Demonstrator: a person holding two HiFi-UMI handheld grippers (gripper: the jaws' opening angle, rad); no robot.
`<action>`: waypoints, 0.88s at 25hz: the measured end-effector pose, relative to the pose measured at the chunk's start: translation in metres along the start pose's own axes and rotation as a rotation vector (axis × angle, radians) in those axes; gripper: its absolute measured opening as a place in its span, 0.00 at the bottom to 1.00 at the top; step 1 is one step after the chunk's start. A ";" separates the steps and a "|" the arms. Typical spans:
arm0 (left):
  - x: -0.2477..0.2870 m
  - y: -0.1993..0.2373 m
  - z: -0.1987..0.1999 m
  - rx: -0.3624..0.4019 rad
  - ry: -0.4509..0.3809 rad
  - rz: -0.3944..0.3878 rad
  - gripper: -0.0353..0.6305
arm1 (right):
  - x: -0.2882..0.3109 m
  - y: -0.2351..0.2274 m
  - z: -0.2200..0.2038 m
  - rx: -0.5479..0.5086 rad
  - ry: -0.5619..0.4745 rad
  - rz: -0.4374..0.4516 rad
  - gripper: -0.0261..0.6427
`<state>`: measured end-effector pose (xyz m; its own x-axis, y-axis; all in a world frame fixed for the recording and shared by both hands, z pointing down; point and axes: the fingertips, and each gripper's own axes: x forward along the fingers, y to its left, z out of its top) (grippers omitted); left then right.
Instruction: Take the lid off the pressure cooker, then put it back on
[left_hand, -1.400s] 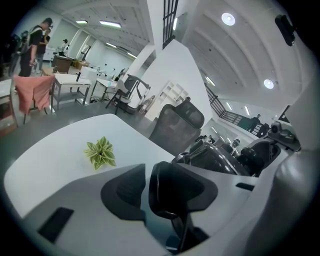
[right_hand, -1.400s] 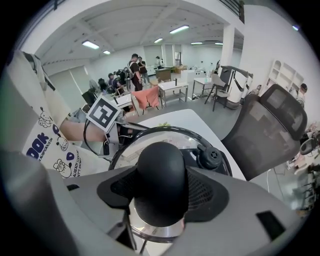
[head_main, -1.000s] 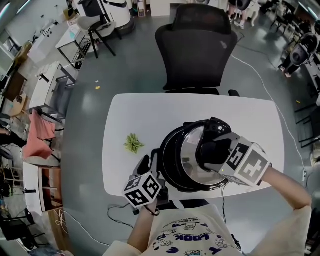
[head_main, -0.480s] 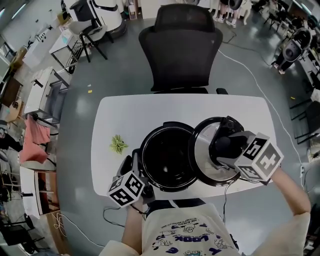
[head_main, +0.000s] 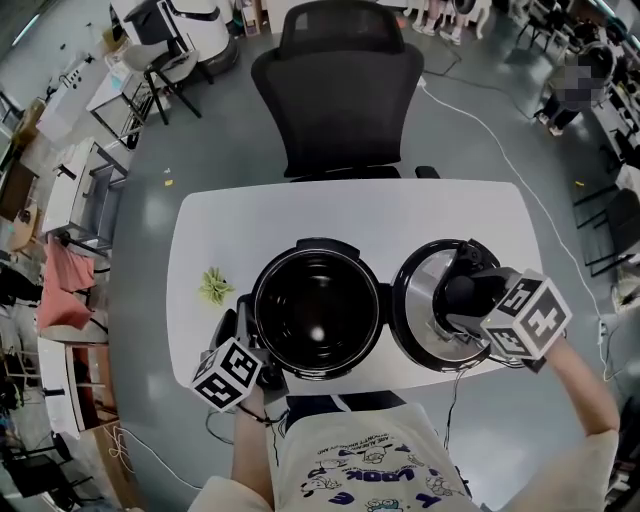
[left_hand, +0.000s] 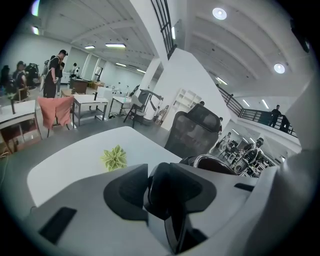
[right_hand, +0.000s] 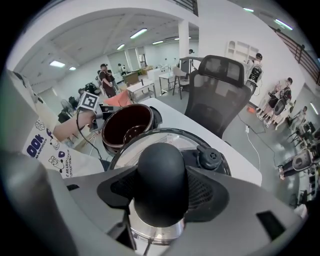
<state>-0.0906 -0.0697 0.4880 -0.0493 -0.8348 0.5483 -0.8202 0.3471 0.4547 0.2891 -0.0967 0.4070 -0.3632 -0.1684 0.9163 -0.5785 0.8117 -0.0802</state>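
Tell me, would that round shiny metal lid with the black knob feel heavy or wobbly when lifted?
Probably stiff and fairly heavy: the round metal lid looks thick-rimmed. Held only by its black knob in the right gripper, it may swing. The smooth knob could slip.

Only legible txt: person's shirt (head_main: 372, 468), big print "LOOK", upside down in head view, cartoon figs round it. Right gripper view catches same shirt at its left edge: "OOK" shows, 1st letter cut off; smaller lines below, too small to read. Left marker cube (head_main: 228, 374) & right marker cube (head_main: 527, 318): b/w square code patterns on the faces, blocks only, not txt. One face of left marker cube also shows in right gripper view, same sort of pattern.
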 end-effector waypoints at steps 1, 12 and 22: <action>0.000 0.000 -0.001 0.001 -0.001 0.005 0.26 | 0.000 -0.002 -0.004 0.009 -0.003 0.002 0.48; 0.004 -0.001 -0.001 0.005 -0.018 0.053 0.26 | 0.001 -0.033 -0.037 0.089 -0.016 -0.004 0.48; 0.004 -0.006 -0.005 0.010 -0.023 0.084 0.24 | 0.041 -0.044 -0.066 0.125 0.002 0.020 0.48</action>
<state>-0.0834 -0.0726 0.4909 -0.1313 -0.8126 0.5678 -0.8181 0.4123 0.4009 0.3482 -0.1024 0.4742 -0.3743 -0.1517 0.9148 -0.6580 0.7385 -0.1468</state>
